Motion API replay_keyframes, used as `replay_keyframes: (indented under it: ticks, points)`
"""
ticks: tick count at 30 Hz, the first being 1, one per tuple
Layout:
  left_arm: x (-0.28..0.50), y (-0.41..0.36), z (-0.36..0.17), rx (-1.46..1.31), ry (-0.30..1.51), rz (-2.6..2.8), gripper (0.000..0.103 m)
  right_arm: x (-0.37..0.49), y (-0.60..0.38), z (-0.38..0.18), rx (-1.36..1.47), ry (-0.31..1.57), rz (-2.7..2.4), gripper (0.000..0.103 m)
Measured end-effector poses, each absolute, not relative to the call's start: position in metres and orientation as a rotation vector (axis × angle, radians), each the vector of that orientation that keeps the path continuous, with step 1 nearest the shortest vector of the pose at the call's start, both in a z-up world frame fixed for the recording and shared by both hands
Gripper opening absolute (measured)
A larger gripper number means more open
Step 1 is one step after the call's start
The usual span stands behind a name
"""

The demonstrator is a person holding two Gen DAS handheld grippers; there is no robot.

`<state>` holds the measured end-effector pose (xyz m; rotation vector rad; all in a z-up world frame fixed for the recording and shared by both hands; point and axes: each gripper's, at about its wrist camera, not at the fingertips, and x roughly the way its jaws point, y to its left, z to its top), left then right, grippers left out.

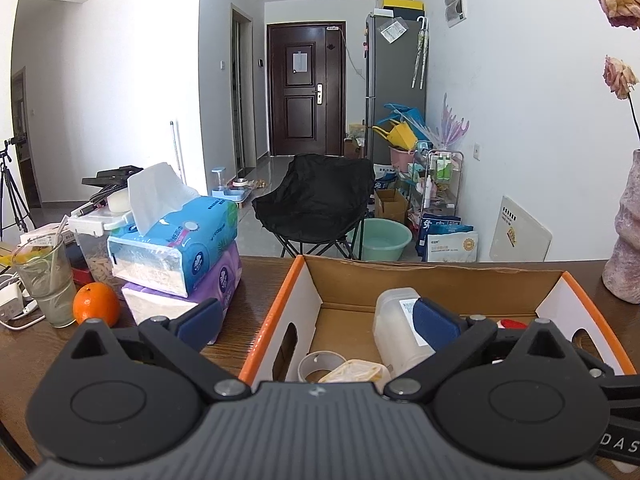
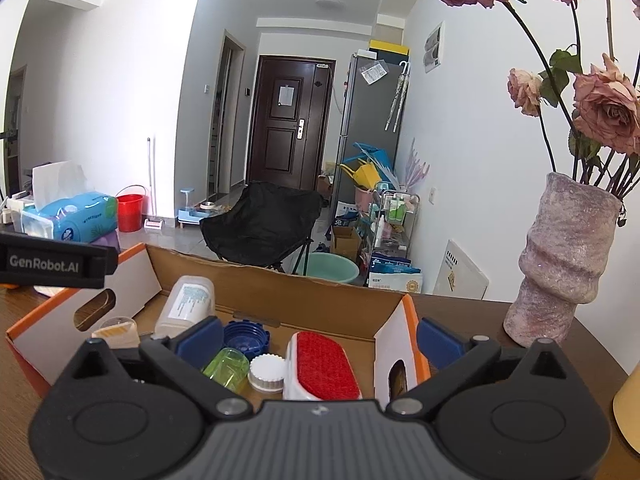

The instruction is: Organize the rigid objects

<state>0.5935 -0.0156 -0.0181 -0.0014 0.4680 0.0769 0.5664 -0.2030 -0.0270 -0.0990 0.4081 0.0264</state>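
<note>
An open cardboard box with orange rim (image 1: 276, 304) (image 2: 416, 320) sits on the brown wooden table. Inside lie a translucent plastic container (image 1: 396, 328) (image 2: 186, 304), a tape roll (image 1: 320, 364), a yellowish lidded tub (image 1: 354, 372), a red-and-white brush (image 2: 324, 364), a blue cap (image 2: 246, 338), a green bottle (image 2: 228, 368) and a white lid (image 2: 267, 372). My left gripper (image 1: 318, 322) is open and empty over the box's left side. My right gripper (image 2: 320, 340) is open and empty over the box's right side, straddling its right wall.
Stacked tissue packs (image 1: 180, 248), an orange (image 1: 96, 306), a glass (image 1: 46, 280) and chargers stand left of the box. A pink vase with dried roses (image 2: 560, 264) stands to the right. A yellow object (image 2: 628, 412) is at the far right.
</note>
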Motion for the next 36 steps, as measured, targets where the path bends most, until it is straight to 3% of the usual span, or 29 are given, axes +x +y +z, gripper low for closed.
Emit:
replay_keyframes:
  ticks: [16,36]
  points:
    - [0.549,-0.016,0.006,0.007,0.407,0.047,0.103,0.531,-0.212,-0.008,-0.071,0.374,0.023,0.103]
    - [0.4,-0.007,0.041,0.022,0.385,0.002,0.103,0.387,-0.22,0.034,-0.029,0.294,0.012,0.103]
